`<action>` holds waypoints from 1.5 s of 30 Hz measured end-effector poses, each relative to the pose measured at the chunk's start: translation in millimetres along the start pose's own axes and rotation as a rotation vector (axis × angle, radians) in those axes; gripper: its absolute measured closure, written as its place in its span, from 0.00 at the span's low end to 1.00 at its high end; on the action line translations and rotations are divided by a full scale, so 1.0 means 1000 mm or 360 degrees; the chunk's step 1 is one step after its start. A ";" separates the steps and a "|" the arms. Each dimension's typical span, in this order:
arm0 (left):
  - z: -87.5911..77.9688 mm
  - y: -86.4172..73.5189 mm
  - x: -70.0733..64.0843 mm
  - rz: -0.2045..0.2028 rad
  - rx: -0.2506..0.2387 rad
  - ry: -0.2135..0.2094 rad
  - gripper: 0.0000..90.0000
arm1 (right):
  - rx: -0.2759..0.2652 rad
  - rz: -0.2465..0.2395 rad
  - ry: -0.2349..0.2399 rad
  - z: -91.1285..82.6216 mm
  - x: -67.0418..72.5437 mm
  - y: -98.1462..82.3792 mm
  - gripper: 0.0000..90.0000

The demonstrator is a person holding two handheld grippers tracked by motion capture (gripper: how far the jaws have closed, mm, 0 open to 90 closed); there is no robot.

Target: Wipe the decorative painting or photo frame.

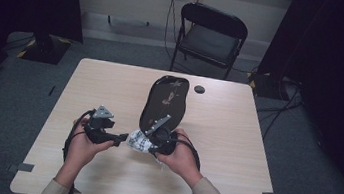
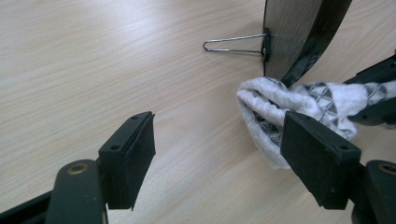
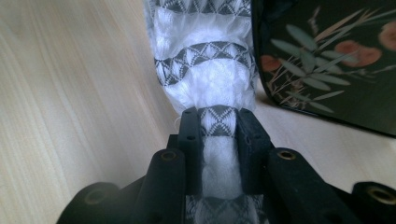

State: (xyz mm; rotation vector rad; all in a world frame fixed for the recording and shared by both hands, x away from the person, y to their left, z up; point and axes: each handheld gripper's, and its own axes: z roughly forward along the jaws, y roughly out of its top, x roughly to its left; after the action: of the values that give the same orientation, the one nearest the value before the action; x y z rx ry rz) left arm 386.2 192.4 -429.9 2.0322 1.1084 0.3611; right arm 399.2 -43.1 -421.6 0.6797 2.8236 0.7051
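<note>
The right gripper was clamped on a bunched white cloth w/ grey triangle bands, cloth running out past its jaws. Cloth sat on the table, touching the near end of a dark flowered tray propped up on a wire stand. The left gripper had its jaws spread wide, the cloth's end just inside one jaw, not pinched.

The right gripper clamps a bunched white cloth with bands of grey triangles, its two black jaws pressed close on the fabric. The cloth runs upward over the pale wooden table. Just right of it lies a dark tray painted with leaves and reddish flowers
</note>
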 end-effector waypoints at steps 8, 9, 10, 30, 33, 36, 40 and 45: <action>0.000 0.000 0.001 -0.0002 0.0007 0.0008 0.29 | -0.0027 -0.0060 -0.0021 -0.017 0.006 0.010 0.84; -0.001 0.000 0.002 0.0002 0.0003 0.0013 0.29 | -0.0027 -0.0064 -0.0024 -0.018 0.006 0.011 0.83; -0.001 -0.001 0.001 -0.0016 -0.0012 0.0016 0.29 | -0.0029 -0.0063 -0.0026 -0.020 0.006 0.013 0.84; -0.007 0.001 0.006 -0.0023 -0.0033 0.0034 0.31 | -0.0071 -0.0112 -0.0085 -0.053 0.004 0.035 0.84; -0.007 0.000 0.006 -0.0024 -0.0030 0.0022 0.31 | -0.0079 -0.0115 -0.0096 -0.058 0.004 0.039 0.84; -0.007 0.000 0.006 -0.0011 -0.0017 0.0014 0.31 | -0.0094 -0.0121 -0.0107 -0.065 0.003 0.043 0.84; -0.004 0.000 0.003 -0.0015 -0.0022 -0.0001 0.30 | -0.0106 -0.0133 -0.0126 -0.075 0.002 0.049 0.84; 0.000 0.001 -0.001 0.0009 -0.0012 -0.0040 0.30 | -0.0125 -0.0138 -0.0163 -0.091 -0.004 0.058 0.84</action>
State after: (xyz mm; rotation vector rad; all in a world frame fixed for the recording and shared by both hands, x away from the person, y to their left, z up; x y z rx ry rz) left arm 386.1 191.3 -429.3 2.0281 1.0844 0.3414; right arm 402.2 -36.5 -314.4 0.5604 2.6989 0.7395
